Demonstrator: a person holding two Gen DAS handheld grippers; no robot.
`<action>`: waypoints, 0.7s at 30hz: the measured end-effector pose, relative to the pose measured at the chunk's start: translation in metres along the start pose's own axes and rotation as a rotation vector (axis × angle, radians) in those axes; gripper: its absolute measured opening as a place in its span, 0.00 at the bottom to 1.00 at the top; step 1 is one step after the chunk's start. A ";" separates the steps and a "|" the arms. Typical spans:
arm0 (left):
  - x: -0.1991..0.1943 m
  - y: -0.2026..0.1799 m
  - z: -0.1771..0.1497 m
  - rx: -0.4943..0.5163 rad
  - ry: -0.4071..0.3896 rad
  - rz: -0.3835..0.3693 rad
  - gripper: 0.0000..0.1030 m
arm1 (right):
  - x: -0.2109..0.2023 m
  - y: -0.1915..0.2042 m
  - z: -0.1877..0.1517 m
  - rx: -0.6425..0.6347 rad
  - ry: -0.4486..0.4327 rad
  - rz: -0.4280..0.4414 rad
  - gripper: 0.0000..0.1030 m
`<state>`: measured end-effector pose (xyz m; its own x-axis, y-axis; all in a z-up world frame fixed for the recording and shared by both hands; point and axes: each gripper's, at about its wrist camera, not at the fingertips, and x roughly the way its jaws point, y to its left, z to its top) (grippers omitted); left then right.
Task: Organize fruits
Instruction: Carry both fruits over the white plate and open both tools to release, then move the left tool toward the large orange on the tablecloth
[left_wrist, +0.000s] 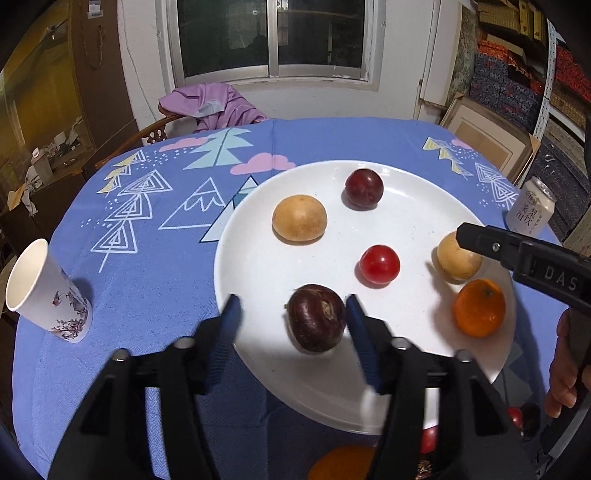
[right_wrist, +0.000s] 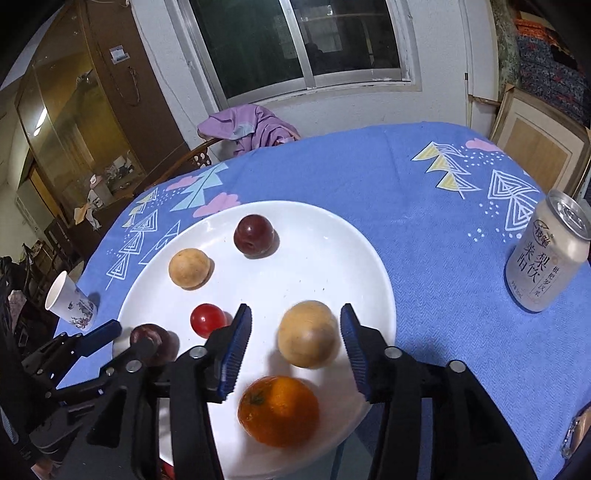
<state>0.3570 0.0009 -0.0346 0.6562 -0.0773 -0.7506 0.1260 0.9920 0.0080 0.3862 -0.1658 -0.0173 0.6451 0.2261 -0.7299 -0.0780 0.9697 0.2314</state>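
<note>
Right wrist view: can (right_wrist: 546, 254) label reads "梨饮".

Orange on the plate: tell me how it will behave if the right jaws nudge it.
The orange looks round and lies loose on the smooth plate, so it would probably roll or slide. The tan fruit lies close behind, so it may bump that.
</note>
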 end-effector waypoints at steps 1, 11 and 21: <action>-0.003 0.000 0.001 0.002 -0.007 0.005 0.64 | -0.003 0.000 0.001 0.004 -0.007 0.002 0.52; -0.069 0.014 -0.001 -0.070 -0.123 0.002 0.86 | -0.101 0.015 0.008 0.025 -0.159 0.122 0.70; -0.082 0.010 -0.087 0.031 -0.052 -0.006 0.93 | -0.153 -0.008 -0.065 0.012 -0.213 0.114 0.89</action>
<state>0.2396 0.0260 -0.0307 0.6931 -0.0895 -0.7153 0.1530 0.9879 0.0247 0.2385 -0.2023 0.0510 0.7782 0.3087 -0.5469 -0.1517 0.9375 0.3132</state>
